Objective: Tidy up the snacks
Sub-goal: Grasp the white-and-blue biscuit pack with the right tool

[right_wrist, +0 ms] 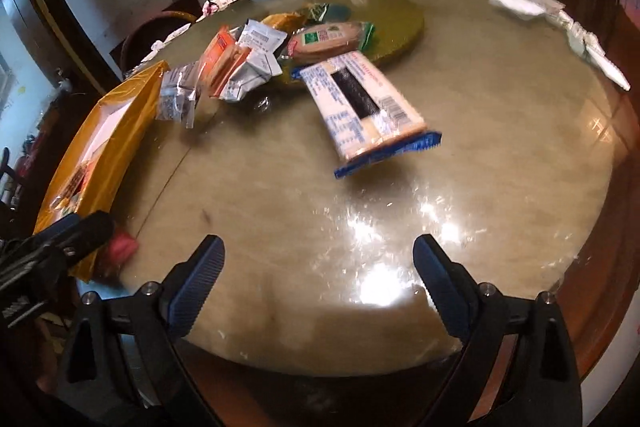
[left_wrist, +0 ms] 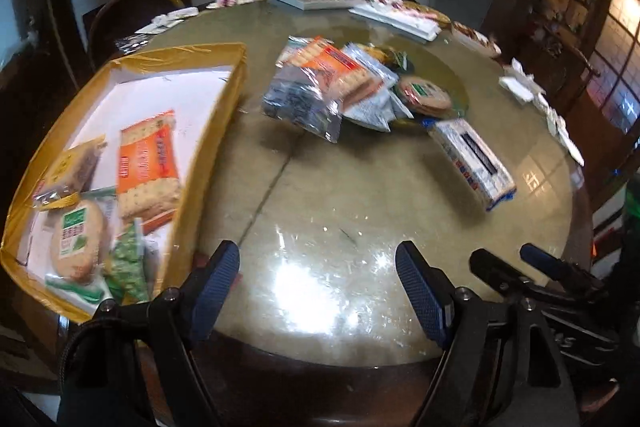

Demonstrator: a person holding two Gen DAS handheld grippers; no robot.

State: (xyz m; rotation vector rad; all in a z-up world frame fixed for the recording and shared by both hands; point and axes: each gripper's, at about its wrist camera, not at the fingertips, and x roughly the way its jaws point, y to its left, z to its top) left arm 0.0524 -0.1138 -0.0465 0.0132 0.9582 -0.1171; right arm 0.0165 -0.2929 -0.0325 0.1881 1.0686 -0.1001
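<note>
Right now both of my claws are spread apart and holding nothing, the left claw (left_wrist: 318,291) and right claw (right_wrist: 318,287) hovering over the bare near edge of the surface (right_wrist: 500,131). I judge I'm between picks: the blue-and-white cracker pack (right_wrist: 366,107) lies alone ahead of the right claw, its long axis running away and leftward, the crimped blue end nearest me. Next I'd close across its narrow width and carry it left to the gold box (left_wrist: 208,131).

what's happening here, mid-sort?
Yes. Both hand-held grippers, left and right, hang open and empty over the near edge of the round table. Several snacks already lie in the gold box. A pile of packets and the blue-and-white cracker pack remain on the table.
</note>
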